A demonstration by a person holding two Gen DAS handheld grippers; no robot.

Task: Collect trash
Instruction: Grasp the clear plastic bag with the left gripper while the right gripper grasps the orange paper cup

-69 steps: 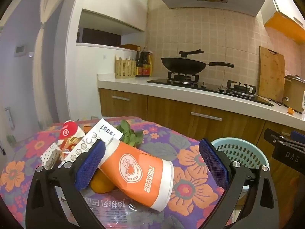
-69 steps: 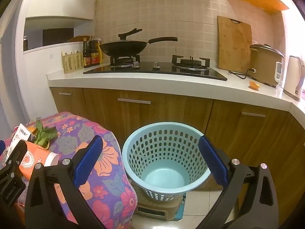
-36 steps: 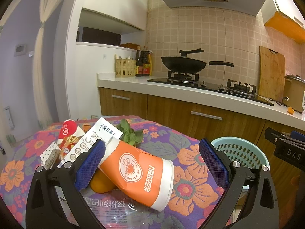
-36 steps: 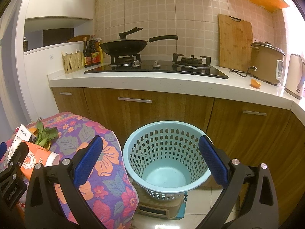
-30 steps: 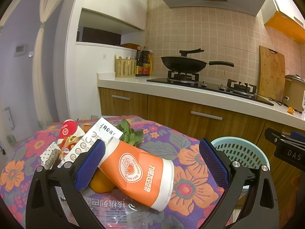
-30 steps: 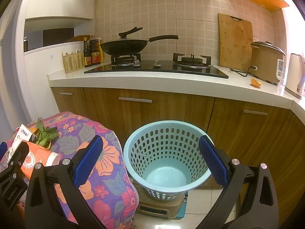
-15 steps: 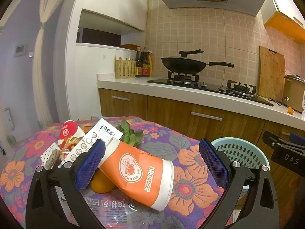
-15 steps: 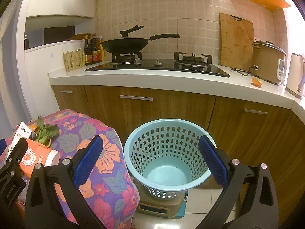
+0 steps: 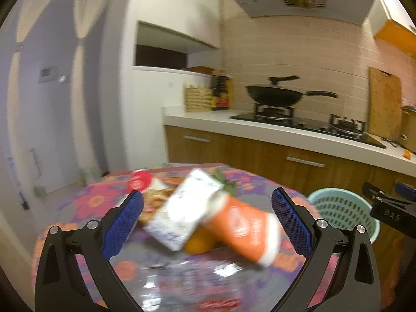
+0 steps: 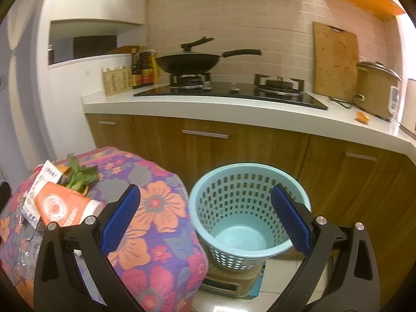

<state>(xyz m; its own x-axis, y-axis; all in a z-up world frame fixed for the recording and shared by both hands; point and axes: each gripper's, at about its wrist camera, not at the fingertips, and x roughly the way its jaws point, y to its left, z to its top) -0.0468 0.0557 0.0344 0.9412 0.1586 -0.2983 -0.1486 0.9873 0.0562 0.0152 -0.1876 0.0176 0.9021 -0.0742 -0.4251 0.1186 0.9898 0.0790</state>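
Note:
Trash lies on a floral-cloth table (image 9: 85, 202): an orange paper cup (image 9: 244, 230) on its side, a white carton (image 9: 187, 210) leaning on it, an orange fruit (image 9: 199, 241), green leaves (image 9: 225, 183), a red-and-white wrapper (image 9: 139, 182) and clear plastic (image 9: 187, 283) in front. My left gripper (image 9: 208, 226) is open and empty just before the pile; the view is blurred. My right gripper (image 10: 205, 218) is open and empty above the table's right edge. The light blue basket (image 10: 249, 208) stands empty on the floor. The cup (image 10: 65, 205) and leaves (image 10: 80, 175) also show at left in the right wrist view.
A kitchen counter (image 10: 234, 109) with wood cabinets runs behind, bearing a stove with a black wok (image 10: 189, 63), a cutting board (image 10: 335, 63) and a rice cooker (image 10: 377, 88). The basket stands on a low box (image 10: 228, 283) on the tiled floor.
Both grippers have swung to the left: the trash pile now sits more centred between the left fingers, and the basket has shifted right in the right wrist view. Both stay open.

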